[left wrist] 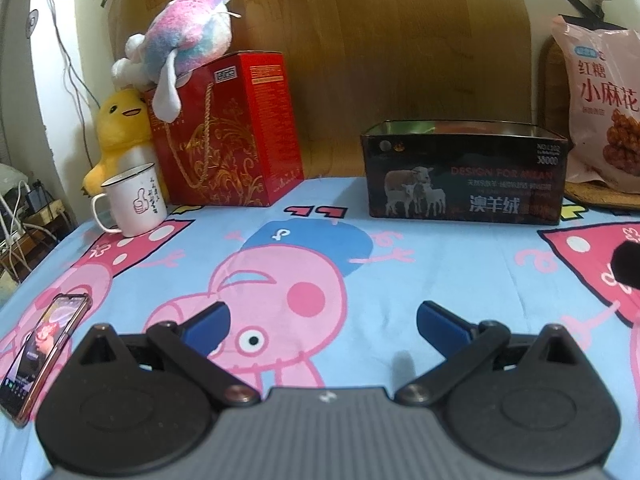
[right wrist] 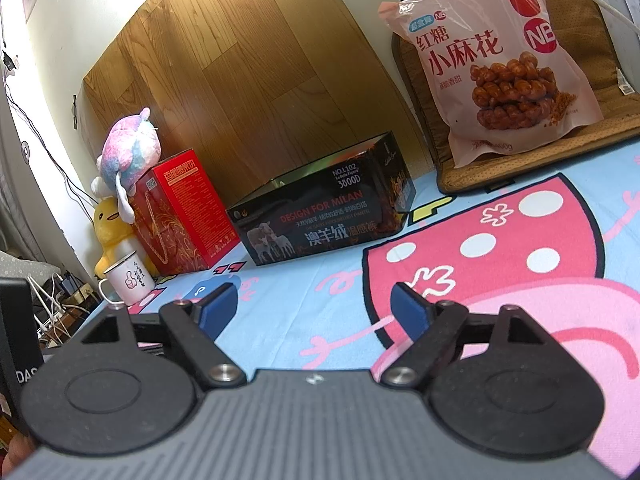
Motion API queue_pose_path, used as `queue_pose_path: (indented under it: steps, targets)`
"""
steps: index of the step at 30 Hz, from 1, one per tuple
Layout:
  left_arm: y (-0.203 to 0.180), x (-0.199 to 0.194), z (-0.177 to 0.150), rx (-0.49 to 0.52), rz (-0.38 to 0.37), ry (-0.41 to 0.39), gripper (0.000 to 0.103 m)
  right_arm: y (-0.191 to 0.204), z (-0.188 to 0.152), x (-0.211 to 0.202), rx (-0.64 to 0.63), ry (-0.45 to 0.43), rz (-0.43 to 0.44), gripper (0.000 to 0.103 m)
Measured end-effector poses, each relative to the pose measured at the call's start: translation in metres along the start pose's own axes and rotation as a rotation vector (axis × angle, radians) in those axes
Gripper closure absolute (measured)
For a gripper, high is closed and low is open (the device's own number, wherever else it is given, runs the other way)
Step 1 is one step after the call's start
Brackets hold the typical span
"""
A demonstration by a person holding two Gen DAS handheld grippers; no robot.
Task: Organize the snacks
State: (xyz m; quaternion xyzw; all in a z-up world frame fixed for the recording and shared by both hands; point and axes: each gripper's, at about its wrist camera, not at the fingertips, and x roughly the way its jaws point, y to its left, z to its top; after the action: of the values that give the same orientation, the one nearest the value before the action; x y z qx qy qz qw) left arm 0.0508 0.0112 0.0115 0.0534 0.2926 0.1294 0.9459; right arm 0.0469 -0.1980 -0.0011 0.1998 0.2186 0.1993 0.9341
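Observation:
A pink snack bag (right wrist: 504, 60) with a picture of twisted dough sticks leans against the wall on a woven mat (right wrist: 532, 160) at the back right; it also shows in the left wrist view (left wrist: 604, 104). A black open-topped box (left wrist: 464, 172) with sheep printed on it stands at the back, also in the right wrist view (right wrist: 324, 212). My left gripper (left wrist: 323, 326) is open and empty, low over the cartoon cloth (left wrist: 440, 272). My right gripper (right wrist: 312, 312) is open and empty, well short of the bag.
A red gift box (left wrist: 228, 132) stands back left with a pastel plush (left wrist: 184, 36) on it and a yellow plush (left wrist: 116, 136) beside it. A white mug (left wrist: 134, 204) stands in front. A phone (left wrist: 40, 356) lies at the left edge.

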Motion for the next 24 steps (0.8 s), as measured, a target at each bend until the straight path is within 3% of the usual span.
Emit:
queue_pose_path:
  steps: [24]
  targets:
    - [0.0069,-0.0049,-0.0001,-0.045,0.127,-0.073,0.000,0.0003,-0.0002,-0.0005,0.002,-0.003,0.000,0.017]
